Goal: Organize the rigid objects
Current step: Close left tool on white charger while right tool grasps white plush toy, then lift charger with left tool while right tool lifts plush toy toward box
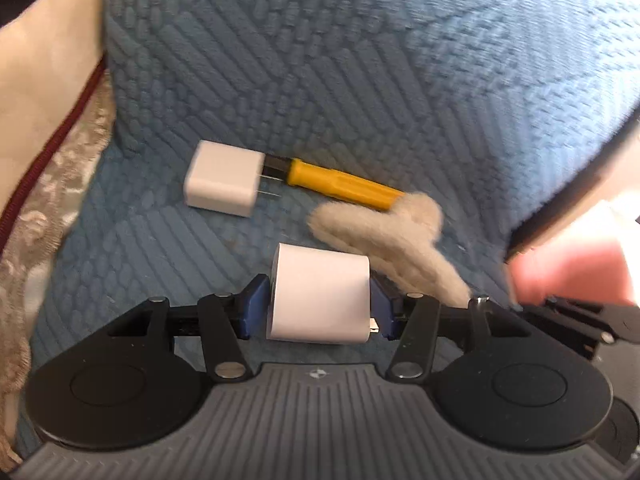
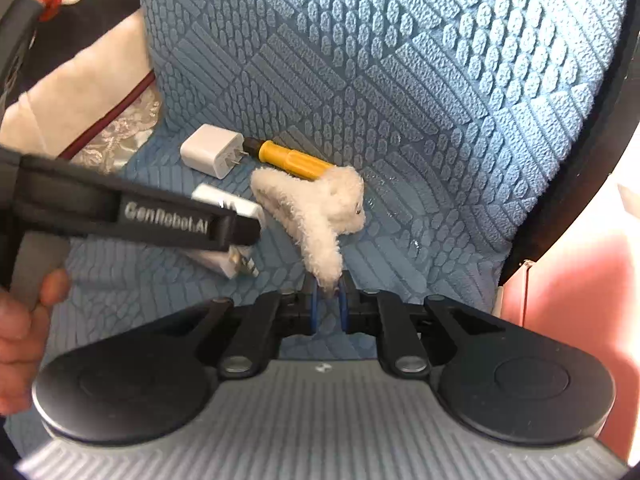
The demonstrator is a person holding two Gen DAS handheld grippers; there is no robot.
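On the blue quilted cushion (image 1: 360, 80), reading from the left, I see a cream embroidered fabric (image 1: 48, 184) along the edge, then a white charger (image 1: 222, 178) lying flat with its 2 prongs pointing right. Just beside those prongs lies a yellow-handled screwdriver (image 1: 340, 184), its dark tip close to the charger; whether they touch I cannot tell.

My left gripper (image 1: 320, 304) is clamped on a second white charger (image 1: 320, 298), the blue pads pressing its 2 sides, jaws held apart only by its body. From the right wrist view that left gripper (image 2: 240, 232) crosses the frame low over the cushion, and my left hand (image 2: 20, 328) shows at the grip.

Further right, a fluffy cream plush piece (image 1: 384, 240) covers the far end of the screwdriver. My right gripper (image 2: 329, 300) has its jaws nearly together, pinching the narrow near tip of the plush piece (image 2: 316, 208). A pink box (image 2: 572, 320) sits at the far right, off the cushion.
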